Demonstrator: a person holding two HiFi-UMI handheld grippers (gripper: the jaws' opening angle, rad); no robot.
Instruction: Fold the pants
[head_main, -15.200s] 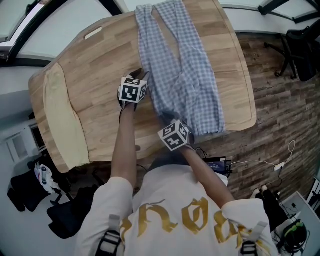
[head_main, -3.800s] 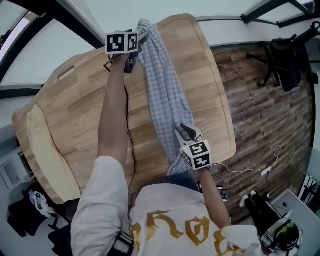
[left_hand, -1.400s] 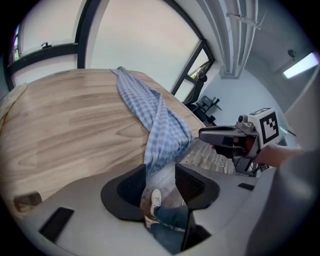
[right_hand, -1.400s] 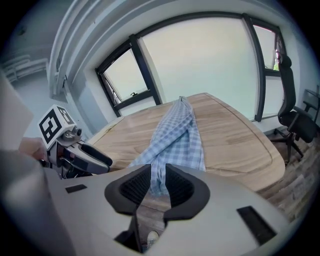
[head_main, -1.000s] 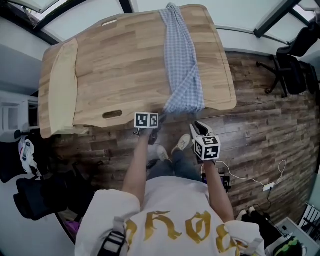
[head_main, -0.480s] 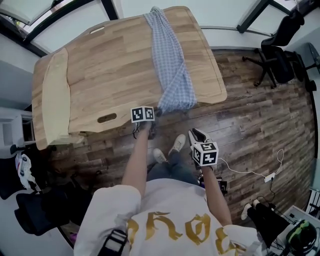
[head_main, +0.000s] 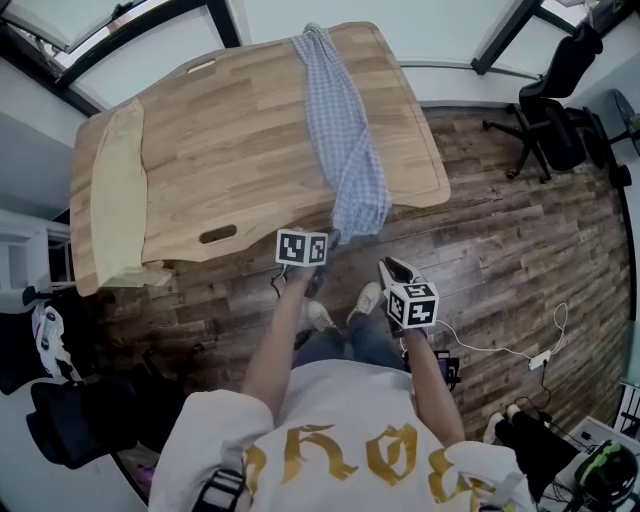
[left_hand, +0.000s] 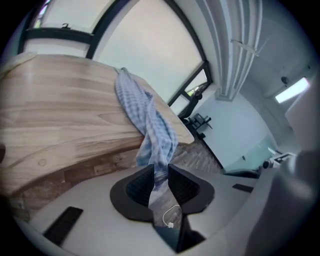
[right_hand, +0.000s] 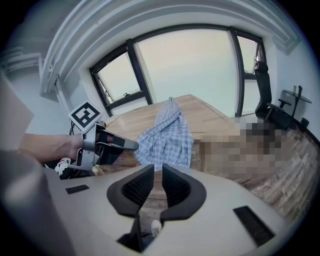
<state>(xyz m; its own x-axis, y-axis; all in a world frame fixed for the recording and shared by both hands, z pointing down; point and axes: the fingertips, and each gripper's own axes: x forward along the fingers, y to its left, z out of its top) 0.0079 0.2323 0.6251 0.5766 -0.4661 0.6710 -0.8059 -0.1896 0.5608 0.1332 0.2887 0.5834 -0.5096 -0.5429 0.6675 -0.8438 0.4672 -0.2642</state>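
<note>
My left tongs (head_main: 327, 241) have just been closing. They pinch the near end of the pants (head_main: 338, 120), which hangs off the table's (head_main: 220, 140) near edge on the right. My right tongs (head_main: 386, 266), also closing, stand slightly apart, empty, just right of them.
</note>
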